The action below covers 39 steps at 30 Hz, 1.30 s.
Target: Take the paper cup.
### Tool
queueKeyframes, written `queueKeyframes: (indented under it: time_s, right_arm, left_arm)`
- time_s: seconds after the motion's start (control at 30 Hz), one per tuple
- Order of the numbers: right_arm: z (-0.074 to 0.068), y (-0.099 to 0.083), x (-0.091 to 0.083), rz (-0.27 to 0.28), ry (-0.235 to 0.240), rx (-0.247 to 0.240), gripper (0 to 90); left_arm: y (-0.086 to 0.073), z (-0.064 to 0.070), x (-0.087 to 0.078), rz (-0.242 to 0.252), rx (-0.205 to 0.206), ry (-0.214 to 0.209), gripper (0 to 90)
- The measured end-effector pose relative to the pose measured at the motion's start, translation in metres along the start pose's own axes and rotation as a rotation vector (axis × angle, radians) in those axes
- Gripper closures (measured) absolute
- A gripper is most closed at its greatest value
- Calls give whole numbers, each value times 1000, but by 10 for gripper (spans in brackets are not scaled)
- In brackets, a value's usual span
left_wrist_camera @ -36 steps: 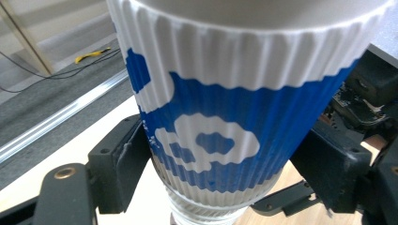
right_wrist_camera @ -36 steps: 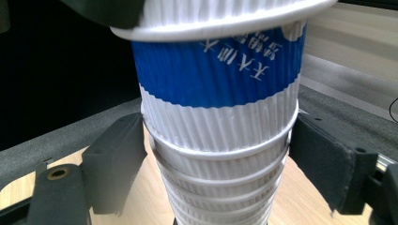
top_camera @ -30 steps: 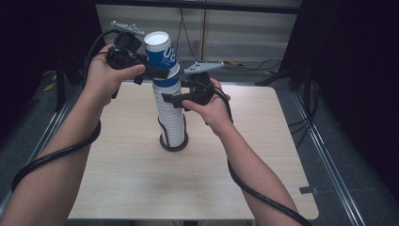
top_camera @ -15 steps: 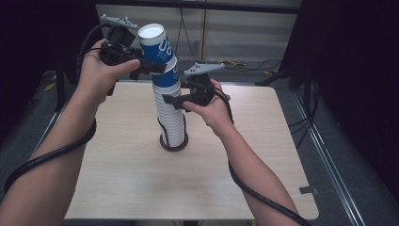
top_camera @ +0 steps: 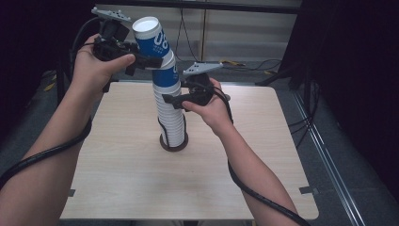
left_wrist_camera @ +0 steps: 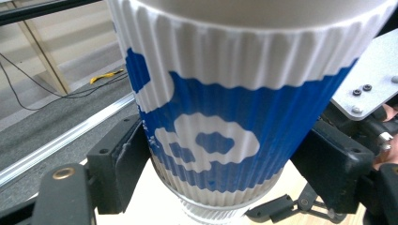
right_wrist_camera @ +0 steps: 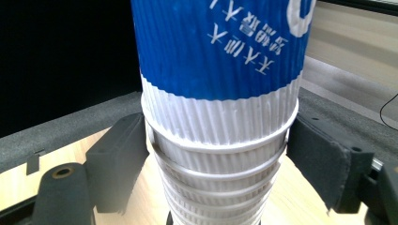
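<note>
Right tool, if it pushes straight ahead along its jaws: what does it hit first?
The cup stack, sitting between the right tool jaws just ahead; whether the jaws already touch it is unclear.

Both forearms bare, no sleeves. Left black two-jaw gripper (top_camera: 151,61) and right black two-jaw gripper (top_camera: 170,100): blocky matte jaws w/ brass-ringed holes, grey three-cornered top plates w/ small dark screws, thick black cables trailing back.
</note>
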State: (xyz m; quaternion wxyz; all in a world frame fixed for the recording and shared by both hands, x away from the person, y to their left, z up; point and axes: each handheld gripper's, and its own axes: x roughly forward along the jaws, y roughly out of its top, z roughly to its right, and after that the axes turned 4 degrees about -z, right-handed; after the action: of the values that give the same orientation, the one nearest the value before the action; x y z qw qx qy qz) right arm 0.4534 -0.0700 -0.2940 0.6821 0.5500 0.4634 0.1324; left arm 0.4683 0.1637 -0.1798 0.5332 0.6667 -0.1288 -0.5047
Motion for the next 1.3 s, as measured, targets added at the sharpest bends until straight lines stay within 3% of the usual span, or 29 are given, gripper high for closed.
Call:
queueKeyframes:
  time_s: [0.5, 0.67, 1.3]
  right_arm:
    - [0, -2, 1, 14, 4, 6, 197]
    - [0, -2, 0, 12, 0, 5, 199]
    - [-3, -7, -1, -1, -15, -13, 199]
  left_arm:
    - [-8, -8, -25, 25, -17, 4, 215]
    - [-16, -8, -31, -2, -11, 6, 215]
    - [-64, -19, -46, -16, -31, 13, 216]
